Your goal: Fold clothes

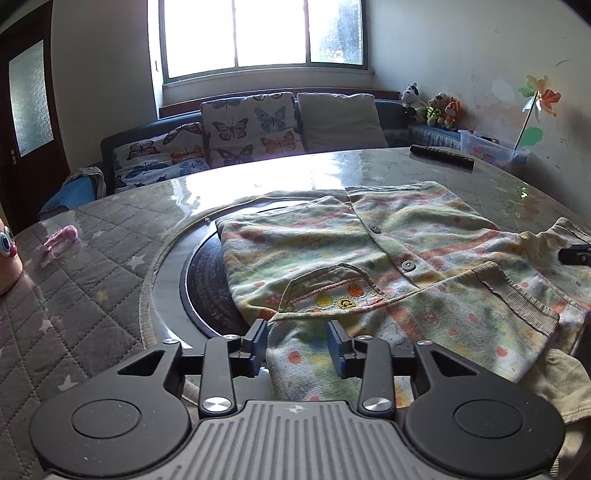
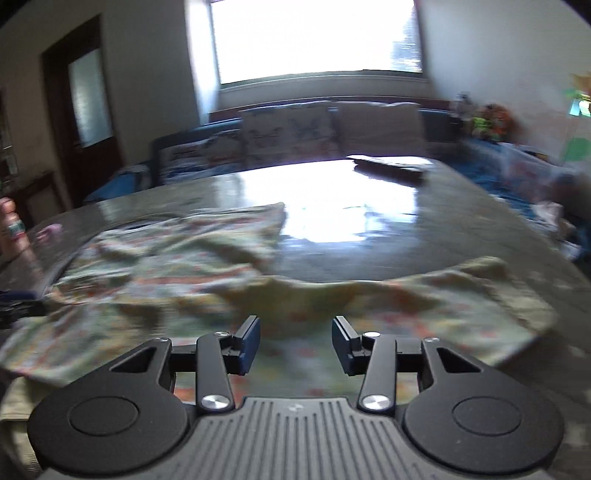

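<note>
The patterned shirt (image 1: 388,251) lies on the counter (image 1: 110,258), spread over its dark round centre plate (image 1: 207,288). One sleeve (image 1: 509,295) is already folded across the front; I judge the other side and the final folds remain. My left gripper (image 1: 297,341) is open with cloth between its fingers. My right gripper (image 2: 295,343) is open above the blurred fabric.

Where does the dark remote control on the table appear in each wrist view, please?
Left wrist view: the remote control lies at the table's far edge, upper right, beyond the patterned shirt.
Right wrist view: the remote control shows blurred, right of centre, at the far edge.
Shared landmark: the bright window behind the sofa.
</note>
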Available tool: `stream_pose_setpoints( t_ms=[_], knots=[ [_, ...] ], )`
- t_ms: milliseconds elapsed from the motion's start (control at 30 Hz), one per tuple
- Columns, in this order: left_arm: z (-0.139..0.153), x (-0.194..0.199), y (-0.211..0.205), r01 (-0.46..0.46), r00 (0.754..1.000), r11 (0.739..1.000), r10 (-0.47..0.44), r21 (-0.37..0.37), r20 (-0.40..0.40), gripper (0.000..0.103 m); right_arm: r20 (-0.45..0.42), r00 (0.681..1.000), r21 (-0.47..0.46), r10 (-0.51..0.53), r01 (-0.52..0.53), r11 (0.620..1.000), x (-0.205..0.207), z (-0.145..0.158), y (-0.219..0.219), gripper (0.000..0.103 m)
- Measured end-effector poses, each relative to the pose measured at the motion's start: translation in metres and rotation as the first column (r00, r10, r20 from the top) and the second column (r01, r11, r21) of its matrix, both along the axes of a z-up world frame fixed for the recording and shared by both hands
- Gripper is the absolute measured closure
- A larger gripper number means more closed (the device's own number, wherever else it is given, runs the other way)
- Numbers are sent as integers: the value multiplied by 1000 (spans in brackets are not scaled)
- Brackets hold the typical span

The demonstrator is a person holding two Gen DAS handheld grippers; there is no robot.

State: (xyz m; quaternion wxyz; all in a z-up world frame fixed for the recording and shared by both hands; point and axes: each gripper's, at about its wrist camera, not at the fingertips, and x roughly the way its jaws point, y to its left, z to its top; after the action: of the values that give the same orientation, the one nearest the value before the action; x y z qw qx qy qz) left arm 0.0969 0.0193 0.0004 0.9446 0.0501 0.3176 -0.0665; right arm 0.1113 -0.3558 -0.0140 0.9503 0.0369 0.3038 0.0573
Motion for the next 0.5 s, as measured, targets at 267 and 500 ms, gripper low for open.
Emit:
stream_pose_setpoints(
  t_ms=[267, 500],
  knots=[
    [7, -6, -7, 3, 1000, 1000, -3, 10, 17, 49, 38, 955, -95, -293, 295, 951, 7, -7, -86, 45],
    [9, -9, -10, 2, 1000, 1000, -2, 23, 20, 47, -10, 930, -21, -367, 367, 930, 16, -21, -124, 45]
  ],
)
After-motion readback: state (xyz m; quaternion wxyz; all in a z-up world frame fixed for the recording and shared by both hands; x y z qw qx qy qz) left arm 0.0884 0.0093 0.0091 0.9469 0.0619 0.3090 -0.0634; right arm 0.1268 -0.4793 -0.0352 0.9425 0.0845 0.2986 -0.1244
